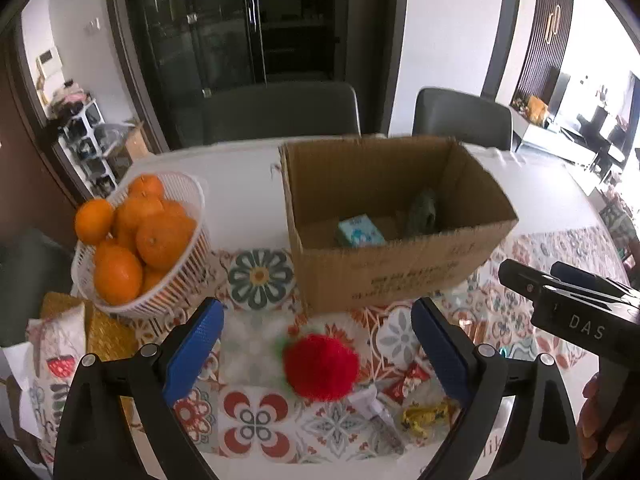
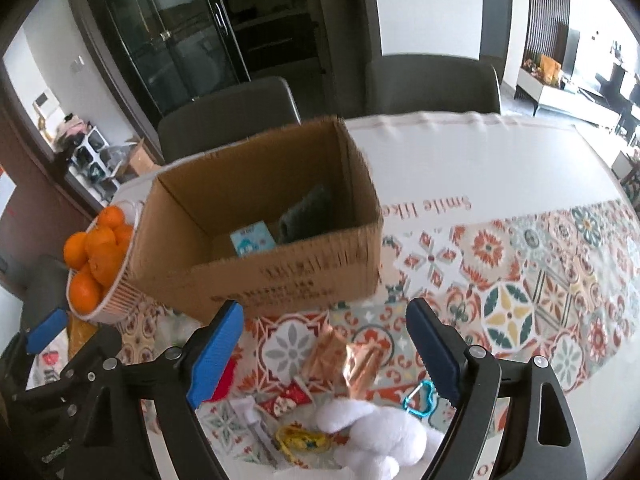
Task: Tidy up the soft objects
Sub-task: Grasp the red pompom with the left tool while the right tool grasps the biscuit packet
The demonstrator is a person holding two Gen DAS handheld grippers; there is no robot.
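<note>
1. Left gripper [image 1: 316,354] tilted downward in front of the cardboard box [image 1: 394,264], jaws spread wide, nothing gripped; red pompom [image 1: 322,366] lies between them.
2. Right gripper [image 2: 324,354] likewise tilted down, released, above the white plush toy [image 2: 372,436] in front of the box.

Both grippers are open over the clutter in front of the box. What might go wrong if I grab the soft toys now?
1. The fluffy red pompom lies among small wrappers, so the left gripper may pinch a red candy wrapper too.
2. The white plush toy sits beside a blue carabiner clip, which the right gripper might snag.
3. The two grippers are close together and may collide reaching for the brown cardboard box.
</note>
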